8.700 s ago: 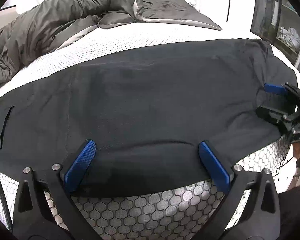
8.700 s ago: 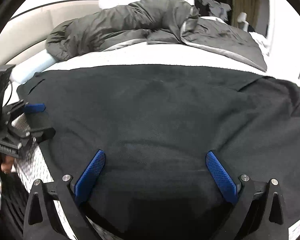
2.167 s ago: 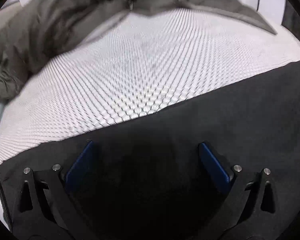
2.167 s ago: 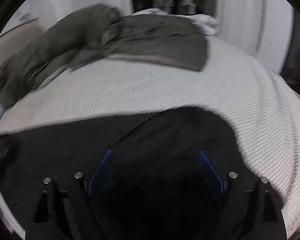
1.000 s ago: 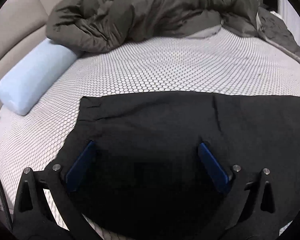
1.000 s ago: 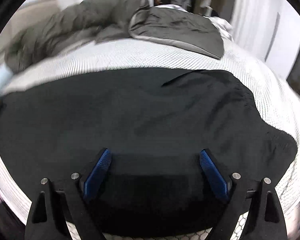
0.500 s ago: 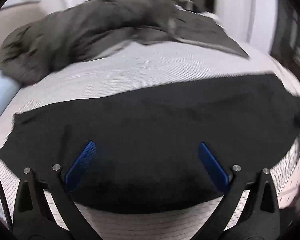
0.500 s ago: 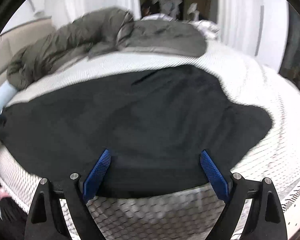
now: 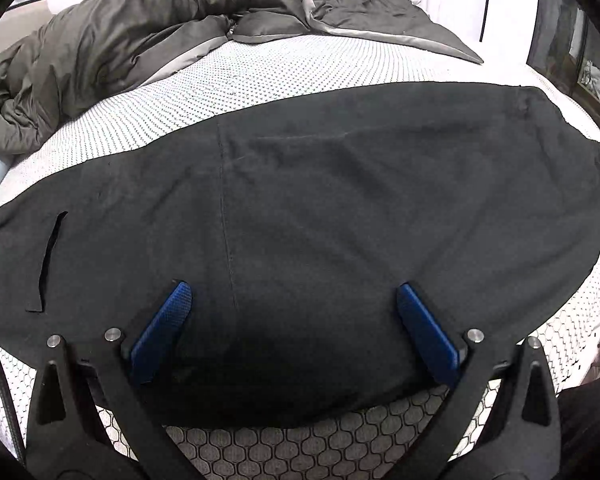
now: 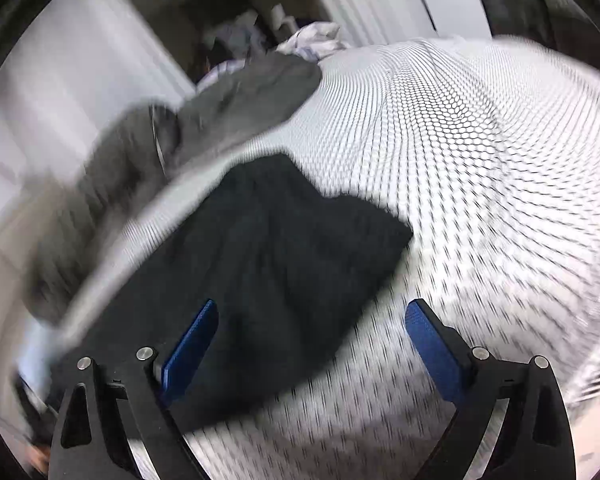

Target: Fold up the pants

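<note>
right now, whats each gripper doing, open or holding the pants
Left gripper: open, over the black pants, nothing pinched.
Right gripper: open, jaws just closing a little, holding nothing; pants edge lies below it.

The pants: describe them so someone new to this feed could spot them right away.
Start from the white honeycomb-patterned mattress filling the left wrist view. Below the rumpled grey duvet heaped at its far side, the pants lie spread flat across the near half. They are the only black cloth there, with a vertical seam and a slit pocket near their left end.
</note>
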Tool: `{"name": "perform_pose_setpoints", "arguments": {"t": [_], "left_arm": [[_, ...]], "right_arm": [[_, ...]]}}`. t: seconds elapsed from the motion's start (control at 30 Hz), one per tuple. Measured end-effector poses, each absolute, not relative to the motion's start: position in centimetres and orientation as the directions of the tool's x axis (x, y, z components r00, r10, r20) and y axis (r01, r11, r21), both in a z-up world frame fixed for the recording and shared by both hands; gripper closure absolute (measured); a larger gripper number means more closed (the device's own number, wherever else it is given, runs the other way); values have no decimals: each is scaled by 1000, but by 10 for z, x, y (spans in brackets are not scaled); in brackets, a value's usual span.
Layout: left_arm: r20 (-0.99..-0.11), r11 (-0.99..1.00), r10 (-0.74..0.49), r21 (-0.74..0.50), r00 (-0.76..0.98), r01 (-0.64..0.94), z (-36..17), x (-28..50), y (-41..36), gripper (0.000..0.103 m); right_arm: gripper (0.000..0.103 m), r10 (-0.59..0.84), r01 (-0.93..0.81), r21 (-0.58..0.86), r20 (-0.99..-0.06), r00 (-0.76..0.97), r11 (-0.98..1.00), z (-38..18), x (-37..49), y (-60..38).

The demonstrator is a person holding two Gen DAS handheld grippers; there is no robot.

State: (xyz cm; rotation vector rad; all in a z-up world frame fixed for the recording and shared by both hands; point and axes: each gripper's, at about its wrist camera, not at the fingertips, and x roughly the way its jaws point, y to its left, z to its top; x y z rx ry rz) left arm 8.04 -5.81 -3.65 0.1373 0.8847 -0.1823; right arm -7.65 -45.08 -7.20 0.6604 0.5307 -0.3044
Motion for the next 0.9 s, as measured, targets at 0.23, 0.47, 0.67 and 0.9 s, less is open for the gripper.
{"name": "perform_pose_setpoints", "arguments": {"t": [0.23,0.47,0.67,0.9], "left_arm": [[-773,976,-111,34,625,216,-39,85,-48,0],[-771,978,-93,47,630,203,-37,84,-49,0],[-759,978,-62,83,648,190,-26,78,-58,1],[-722,951,-145,87,676,296,-1,68,-106,1]], "right_arm": [[82,-70,372,665,-435,898,647,-64,-96,-487],[73,-11,355,686,-451,892,636,-102,-116,-498],[45,14,360,691,-472,882,627,-86,-101,-495],[63,-111,457,538,-554,825,709,-83,-83,-476]]}}
